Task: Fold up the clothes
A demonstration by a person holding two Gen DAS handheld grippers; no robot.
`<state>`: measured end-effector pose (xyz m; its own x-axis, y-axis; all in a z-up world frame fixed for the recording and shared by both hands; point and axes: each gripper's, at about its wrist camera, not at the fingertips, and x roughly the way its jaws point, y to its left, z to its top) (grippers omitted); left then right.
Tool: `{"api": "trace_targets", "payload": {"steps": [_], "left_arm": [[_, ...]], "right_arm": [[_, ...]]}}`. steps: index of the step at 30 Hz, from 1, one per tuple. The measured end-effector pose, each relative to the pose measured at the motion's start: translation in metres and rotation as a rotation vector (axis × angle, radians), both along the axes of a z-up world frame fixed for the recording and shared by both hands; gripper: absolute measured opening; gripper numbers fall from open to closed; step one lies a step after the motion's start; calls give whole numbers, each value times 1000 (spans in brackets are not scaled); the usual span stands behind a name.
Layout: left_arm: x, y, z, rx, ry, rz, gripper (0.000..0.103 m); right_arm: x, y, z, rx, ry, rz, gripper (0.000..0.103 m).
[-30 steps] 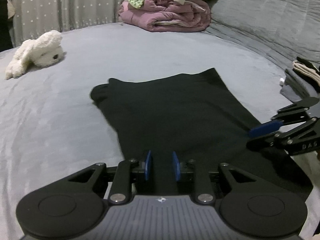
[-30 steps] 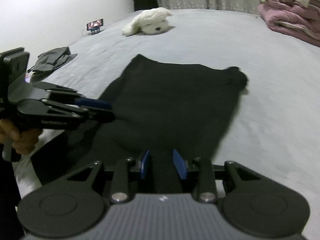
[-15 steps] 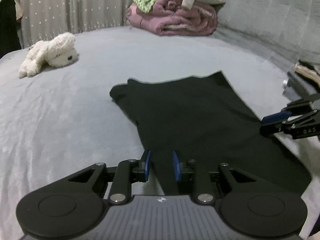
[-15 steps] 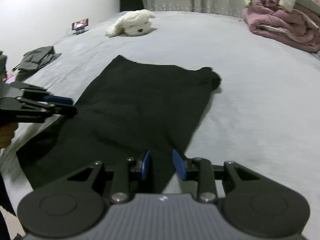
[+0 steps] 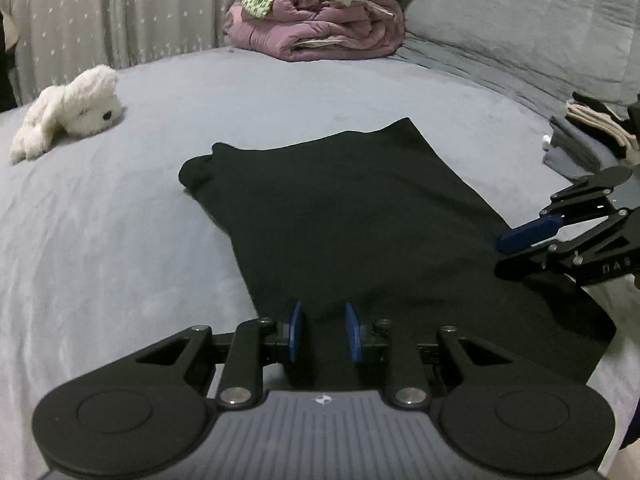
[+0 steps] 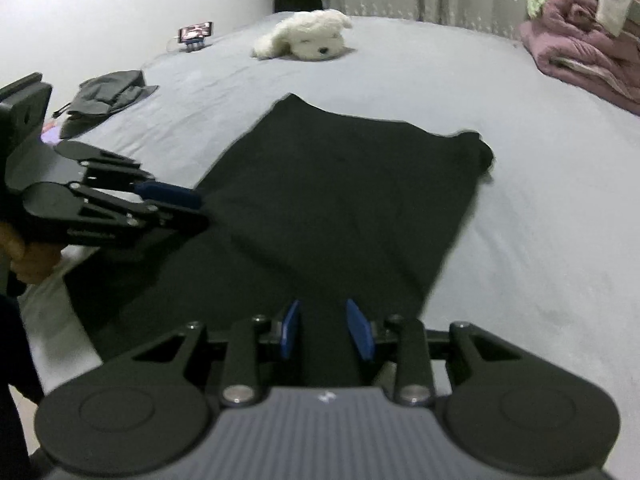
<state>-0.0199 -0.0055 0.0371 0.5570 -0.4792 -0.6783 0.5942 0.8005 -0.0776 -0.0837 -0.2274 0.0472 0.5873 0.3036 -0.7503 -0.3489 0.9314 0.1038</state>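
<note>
**Black garment flat on bed, both grippers at its near edge**

The black fabric garment [image 5: 344, 216] shows no seams or detail, so its type is unclear; its near edge is hidden behind the gripper bodies. It lies spread flat on the grey bed [image 5: 100, 240], 1 far corner bunched. The left gripper [image 5: 322, 332] and right gripper [image 6: 328, 330] each have jaws parted with dark cloth showing between them; whether the pads touch it cannot be told.

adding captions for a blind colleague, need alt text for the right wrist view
A black garment lies flat on a grey bed, with the open right gripper over its near edge. The left gripper reaches in from the left; a white plush toy lies beyond.
</note>
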Motion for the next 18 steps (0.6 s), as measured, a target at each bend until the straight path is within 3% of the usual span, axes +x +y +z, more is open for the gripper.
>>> {"api": "trace_targets", "payload": {"steps": [13,18], "left_arm": [[-12,24,4,11,4,14,24],[-40,31,19,-32,-54,-63,24]], "right_arm": [[-7,-28,-1,-27,-1,-99,30],[-14,-26,9,-33,-37,-112,31]]}}
